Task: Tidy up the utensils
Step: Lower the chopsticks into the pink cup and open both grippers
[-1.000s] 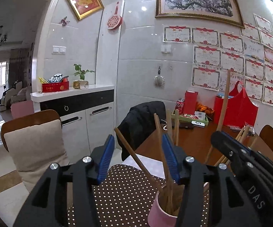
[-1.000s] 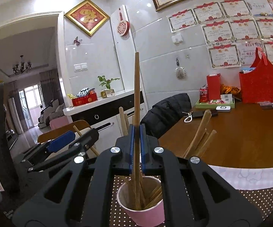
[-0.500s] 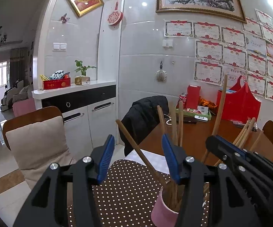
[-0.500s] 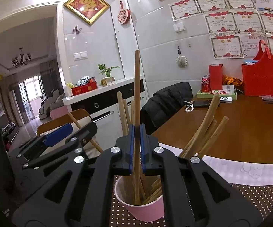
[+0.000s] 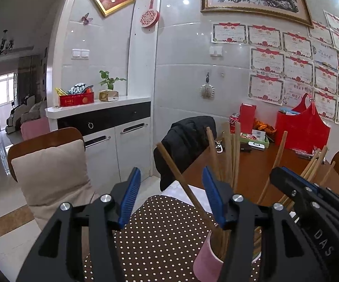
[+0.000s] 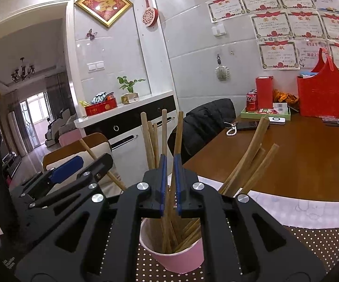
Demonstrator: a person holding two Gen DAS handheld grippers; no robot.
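Dotted mat (image 5: 160, 235) on the near table edge. Pink cup (image 6: 176, 256) stands on it, full of sticks. Left gripper (image 5: 171, 174) wide, just eased wider, with a leaning stick crossing its gap. Right gripper (image 6: 169, 162) pinched narrow on one chopstick (image 6: 178, 136) over the cup. Release it gently and straight, so it settles inside.

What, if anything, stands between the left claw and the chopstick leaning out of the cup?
Nothing visible: the chopstick crosses the gap of the open left claw, with no other object in front of it.
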